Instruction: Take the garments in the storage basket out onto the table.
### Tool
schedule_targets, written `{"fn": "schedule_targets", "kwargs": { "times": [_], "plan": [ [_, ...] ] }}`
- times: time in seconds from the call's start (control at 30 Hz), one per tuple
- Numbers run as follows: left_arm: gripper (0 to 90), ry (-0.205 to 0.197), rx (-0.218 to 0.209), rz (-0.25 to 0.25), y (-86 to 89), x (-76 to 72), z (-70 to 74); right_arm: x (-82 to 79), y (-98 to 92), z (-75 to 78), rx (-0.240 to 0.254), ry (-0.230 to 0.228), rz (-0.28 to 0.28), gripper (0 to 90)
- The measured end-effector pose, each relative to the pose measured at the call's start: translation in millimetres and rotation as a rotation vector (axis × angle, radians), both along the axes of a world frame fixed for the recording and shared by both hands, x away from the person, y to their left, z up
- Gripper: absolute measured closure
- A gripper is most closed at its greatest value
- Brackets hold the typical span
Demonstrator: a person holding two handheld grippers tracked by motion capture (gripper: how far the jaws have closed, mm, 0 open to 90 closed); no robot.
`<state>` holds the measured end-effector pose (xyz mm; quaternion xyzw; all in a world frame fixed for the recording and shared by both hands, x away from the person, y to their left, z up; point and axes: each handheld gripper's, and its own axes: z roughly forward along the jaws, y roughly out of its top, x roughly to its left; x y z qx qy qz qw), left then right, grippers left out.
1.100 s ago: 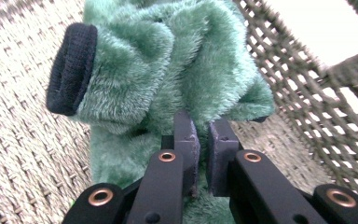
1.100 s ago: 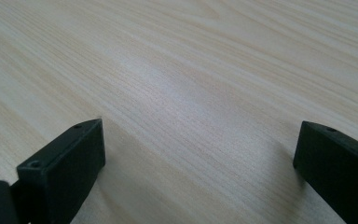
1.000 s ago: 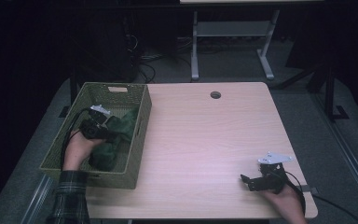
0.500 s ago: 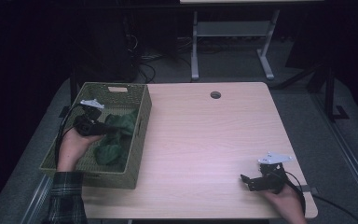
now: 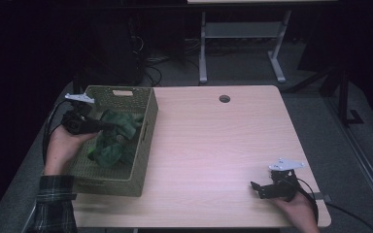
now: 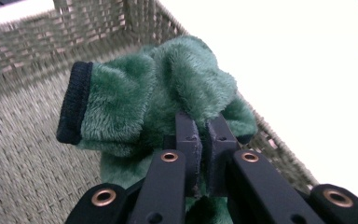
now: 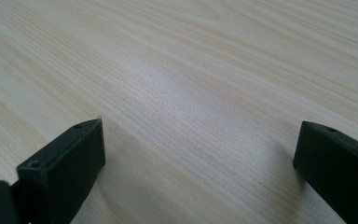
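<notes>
Wood table (image 5: 213,145): left gripper (image 5: 108,127) pinching green fleece (image 6: 168,93), now raised above basket (image 5: 143,145); right gripper (image 5: 255,187) spread, unmoved.

A pale wood-grain rectangular table (image 5: 213,145) carries the load, with a small round cable hole (image 5: 224,99) near its far edge. An olive-green woven rectangular basket (image 5: 143,145) stands on it, directly under the left tongs (image 5: 108,127). Bare tabletop lies beneath the right tongs (image 5: 255,188), well apart from the basket.

No readable text or labels anywhere
</notes>
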<state>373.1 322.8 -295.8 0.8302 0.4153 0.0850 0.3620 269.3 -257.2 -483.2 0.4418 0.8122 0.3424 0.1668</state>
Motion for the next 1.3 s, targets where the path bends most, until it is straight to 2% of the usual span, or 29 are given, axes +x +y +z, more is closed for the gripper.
{"fn": "schedule_targets", "kwargs": {
  "times": [0.23, 0.43, 0.73, 1.07, 1.3],
  "plan": [
    [86.5, -0.03, -0.035, 0.009, 3.8, -3.1, 20.9, 0.0, 0.0, 0.0, 0.0, 0.0, 0.0, 1.7],
    [86.7, -0.049, -0.038, 0.017, 6.6, -6.0, 39.5, 0.0, 0.0, 0.0, 0.0, -0.001, 0.0, 1.7],
    [86.8, -0.073, -0.067, -0.013, 2.5, -10.2, 66.3, 0.0, 0.0, 0.0, 0.0, 0.0, 0.0, 1.7],
    [86.9, -0.132, -0.083, -0.041, -9.1, -14.9, 100.9, 0.0, 0.0, 0.0, 0.0, 0.0, 0.0, 1.7],
    [86.9, -0.157, -0.106, -0.087, -27.1, -16.5, 108.8, 0.0, 0.0, 0.0, 0.0, 0.0, 0.0, 1.7]
  ]
}}
